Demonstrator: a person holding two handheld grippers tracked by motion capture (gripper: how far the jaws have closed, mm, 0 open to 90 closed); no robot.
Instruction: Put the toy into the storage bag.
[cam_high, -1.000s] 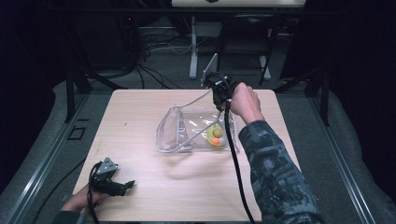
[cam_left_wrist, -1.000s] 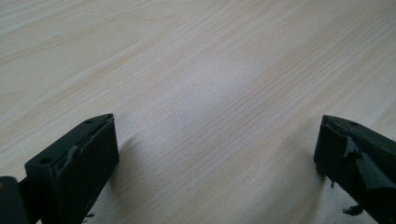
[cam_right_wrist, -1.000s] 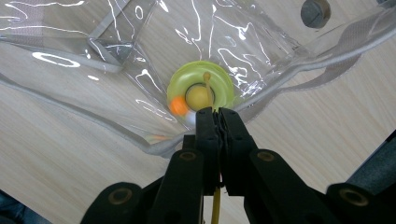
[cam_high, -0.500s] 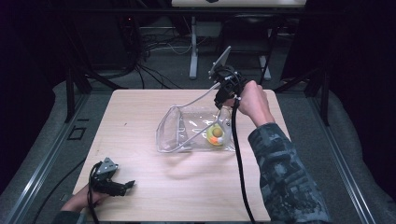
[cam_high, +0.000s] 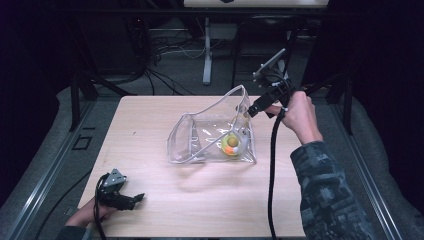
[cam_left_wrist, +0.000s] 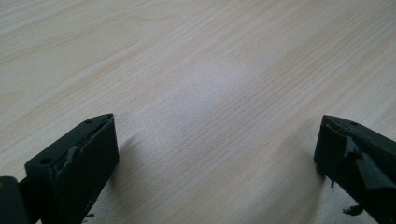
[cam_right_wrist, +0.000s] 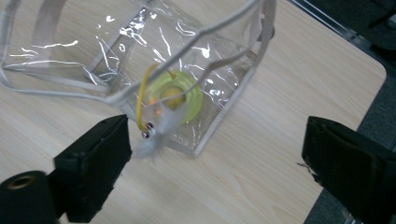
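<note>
Here the right claw, jaws just opened with nothing between them, hangs at the far right top edge of the clear bag mid-table, toy inside below it; left claw, open, rests well apart.

camouflage sleeve (black grippers, trailing cables)

Clear plastic bag with white-trimmed edges, mid-table, slightly right of centre. Mouth open, gaping toward the left; right far corner stands up highest, rim sagging down to the left. Lies on its side, lower panel flat on the wood. Inside, at the right near corner: small yellow-green round toy with an orange spot, a yellow loop and a whitish tuft, seen through the plastic.
</note>
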